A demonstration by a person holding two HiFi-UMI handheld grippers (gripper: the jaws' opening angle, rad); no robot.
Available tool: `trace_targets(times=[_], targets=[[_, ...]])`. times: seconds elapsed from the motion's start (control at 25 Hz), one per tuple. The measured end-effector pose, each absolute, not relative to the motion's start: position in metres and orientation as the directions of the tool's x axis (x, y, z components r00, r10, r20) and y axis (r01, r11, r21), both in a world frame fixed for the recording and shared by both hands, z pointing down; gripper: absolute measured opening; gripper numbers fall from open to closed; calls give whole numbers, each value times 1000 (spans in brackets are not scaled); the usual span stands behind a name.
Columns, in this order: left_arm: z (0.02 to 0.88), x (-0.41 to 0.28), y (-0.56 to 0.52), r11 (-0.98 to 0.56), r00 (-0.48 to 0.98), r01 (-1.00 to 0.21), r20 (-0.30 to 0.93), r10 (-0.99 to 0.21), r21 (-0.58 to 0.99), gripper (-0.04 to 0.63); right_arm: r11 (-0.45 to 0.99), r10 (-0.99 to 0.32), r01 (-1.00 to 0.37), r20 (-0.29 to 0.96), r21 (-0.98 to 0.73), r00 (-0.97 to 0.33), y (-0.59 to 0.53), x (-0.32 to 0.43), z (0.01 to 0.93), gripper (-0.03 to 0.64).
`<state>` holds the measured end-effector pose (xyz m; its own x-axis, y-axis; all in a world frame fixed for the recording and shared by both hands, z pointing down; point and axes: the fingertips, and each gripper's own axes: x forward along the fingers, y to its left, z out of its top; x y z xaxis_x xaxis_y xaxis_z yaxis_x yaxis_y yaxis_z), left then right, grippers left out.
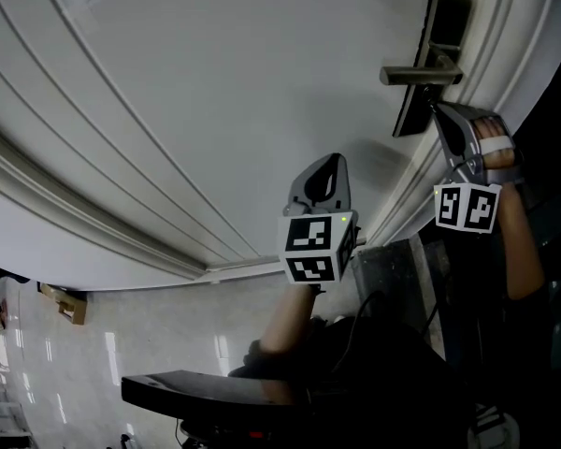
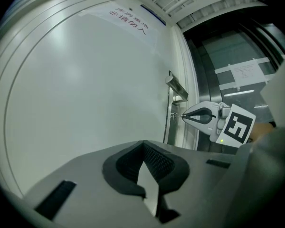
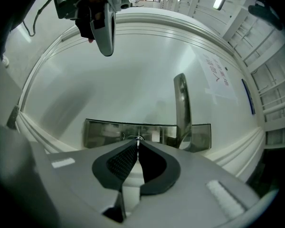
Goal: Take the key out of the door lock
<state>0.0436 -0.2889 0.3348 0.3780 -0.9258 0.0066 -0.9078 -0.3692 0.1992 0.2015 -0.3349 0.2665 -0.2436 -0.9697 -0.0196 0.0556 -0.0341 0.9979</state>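
Key [image 3: 138,137] in the lock plate [image 3: 102,133], a thin sliver standing out from the metal, pinched between the tips of the right tool [image 3: 137,144], jaws pressed together on it. Just beside it on the same plate, the lever handle [image 3: 181,106], touched by nothing. Plate set near the edge of a pale panelled door [image 1: 215,92], with a printed notice [image 2: 129,19] higher up on the door's face. Left tool [image 2: 143,144] well apart from the plate, held before the door, jaws pressed together on nothing. Below the door, a glossy floor [image 1: 159,330].
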Motion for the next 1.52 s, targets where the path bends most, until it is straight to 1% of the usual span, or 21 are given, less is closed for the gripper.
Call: trace_targets(times=[0.24, 0.52, 1.52], targets=[[337, 44, -291, -372, 382, -908, 15, -924, 190, 0, -28, -969, 48, -15, 998, -246, -334, 201, 266, 11], [329, 49, -290, -384, 389, -907, -6, -921, 175, 0, -34, -968, 43, -23, 998, -250, -334, 202, 266, 11], [328, 57, -291, -406, 411, -895, -15, -912, 184, 0, -36, -968, 38, -26, 999, -249, -329, 202, 267, 11]])
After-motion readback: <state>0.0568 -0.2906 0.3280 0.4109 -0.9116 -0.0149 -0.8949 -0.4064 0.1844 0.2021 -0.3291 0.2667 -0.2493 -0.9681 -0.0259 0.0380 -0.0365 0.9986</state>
